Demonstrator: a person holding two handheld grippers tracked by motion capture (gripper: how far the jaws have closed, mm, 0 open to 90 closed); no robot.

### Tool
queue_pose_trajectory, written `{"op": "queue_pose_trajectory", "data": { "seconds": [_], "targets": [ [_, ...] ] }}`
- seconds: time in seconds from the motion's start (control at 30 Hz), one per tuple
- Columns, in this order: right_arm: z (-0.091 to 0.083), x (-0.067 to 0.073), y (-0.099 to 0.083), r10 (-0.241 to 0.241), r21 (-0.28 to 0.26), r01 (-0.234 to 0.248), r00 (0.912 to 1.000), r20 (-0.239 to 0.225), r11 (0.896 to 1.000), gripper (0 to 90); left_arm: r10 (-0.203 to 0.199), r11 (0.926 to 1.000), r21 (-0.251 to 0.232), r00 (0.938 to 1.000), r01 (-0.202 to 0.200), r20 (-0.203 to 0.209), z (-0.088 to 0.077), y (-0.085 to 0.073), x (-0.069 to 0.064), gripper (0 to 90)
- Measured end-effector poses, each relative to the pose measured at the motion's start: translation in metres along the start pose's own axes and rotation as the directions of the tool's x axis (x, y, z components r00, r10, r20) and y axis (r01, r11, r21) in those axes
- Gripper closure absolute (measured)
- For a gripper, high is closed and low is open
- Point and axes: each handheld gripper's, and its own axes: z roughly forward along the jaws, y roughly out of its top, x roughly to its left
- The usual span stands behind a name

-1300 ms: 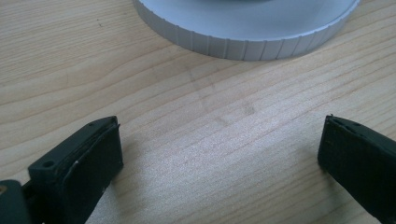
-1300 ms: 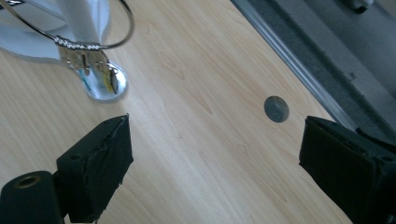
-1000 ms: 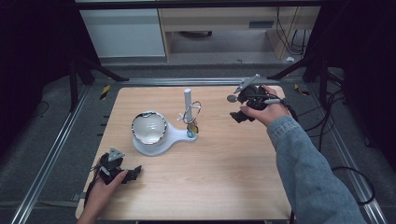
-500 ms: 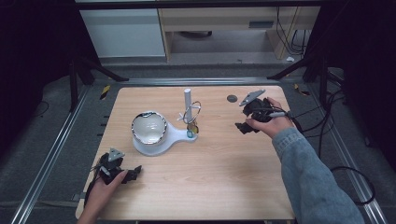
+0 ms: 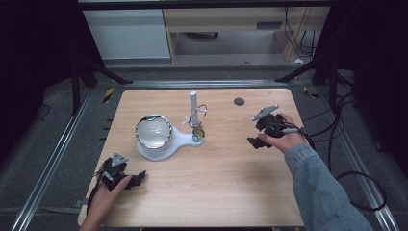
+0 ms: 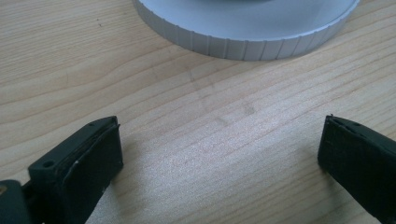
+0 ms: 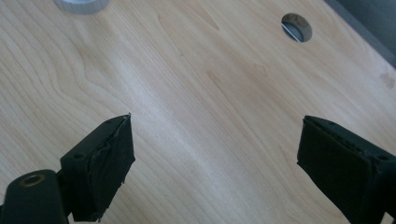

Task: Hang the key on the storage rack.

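White round-based stand with a mirrored dome, upright post and hanging rings sits mid-table on the pale wooden tabletop. Left gripper: jaws wide, empty, just beside the base rim, straight ahead. Right gripper: also wide, empty, well apart; left is nearer.

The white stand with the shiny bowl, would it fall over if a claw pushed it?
Probably not easily: the stand has a broad flat base, so it would likely slide on the smooth table. Pushed high on its thin post, it might tip. The bowl looks like metal, so likely slippery.
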Motion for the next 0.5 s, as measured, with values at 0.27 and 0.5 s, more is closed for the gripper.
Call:
{"op": "queue_pose_trajectory", "data": {
  "seconds": [0.27, 0.5],
  "targets": [
    [0.012, 0.008, -0.022, 0.031, 0.018, -0.031, 0.9992, -0.027, 0.999, 11.0, 0.0, 1.0, 0.0, 1.0, 0.0, 0.0, 0.0, 0.0, 0.0, 0.0],
    [0.024, 0.018, -0.04, 0.057, 0.026, -0.056, 0.9967, -0.057, 0.998, 11.0, 0.0, 1.0, 0.0, 1.0, 0.0, 0.0, 0.0, 0.0, 0.0, 0.0]
  ]
}}
